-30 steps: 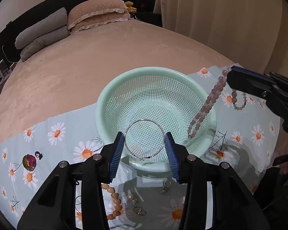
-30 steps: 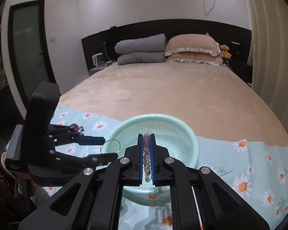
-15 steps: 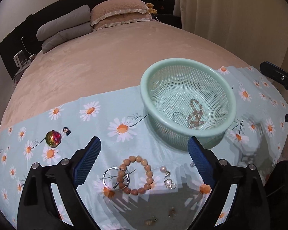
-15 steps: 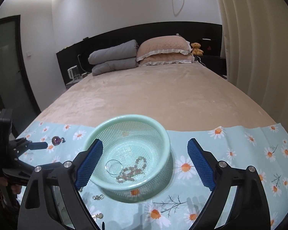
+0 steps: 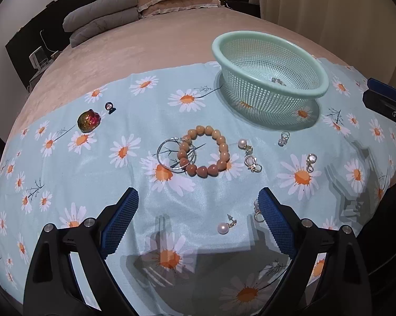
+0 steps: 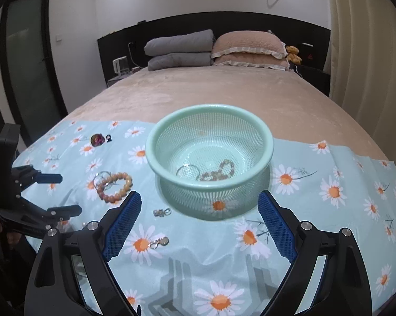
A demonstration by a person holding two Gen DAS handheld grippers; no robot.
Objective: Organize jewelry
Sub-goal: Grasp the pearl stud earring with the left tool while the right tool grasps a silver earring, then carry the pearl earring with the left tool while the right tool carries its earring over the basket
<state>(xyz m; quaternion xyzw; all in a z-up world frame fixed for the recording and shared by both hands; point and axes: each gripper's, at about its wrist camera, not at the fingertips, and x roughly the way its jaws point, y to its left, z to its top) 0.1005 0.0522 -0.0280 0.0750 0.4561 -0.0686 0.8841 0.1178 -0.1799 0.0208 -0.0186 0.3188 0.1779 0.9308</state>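
Jewelry lies scattered on the daisy-print cloth [image 5: 74,163] spread over the foot of the bed. Nearest the left gripper [image 5: 198,218], whose jaws stand wide apart and empty, a pearl earring [image 5: 225,227] sits between the blue pads and a small ring [image 5: 258,214] lies right against the right-hand pad. Farther out, the orange bead bracelet [image 5: 205,152] overlaps a silver hoop [image 5: 171,155], with another pearl earring [image 5: 246,148] and small silver pieces just beside it. Off to the left rest an iridescent stone [image 5: 88,120] and a tiny dark charm [image 5: 109,106].

From the right wrist view, the right gripper [image 6: 199,222] is likewise spread wide, gripping nothing; a small clasp charm [image 6: 159,242] lies near its left pad. Straight beyond stands the mint mesh basket [image 6: 211,112], holding a pale bead bracelet [image 6: 220,172] and a thin metal ring [image 6: 188,169], though the mesh makes finer detail hard to read. Nothing blocks either gripper's path over the cloth. Behind everything, the tan bedspread [image 6: 211,89] runs back to grey and pink pillows [image 6: 211,48] against the dark headboard.
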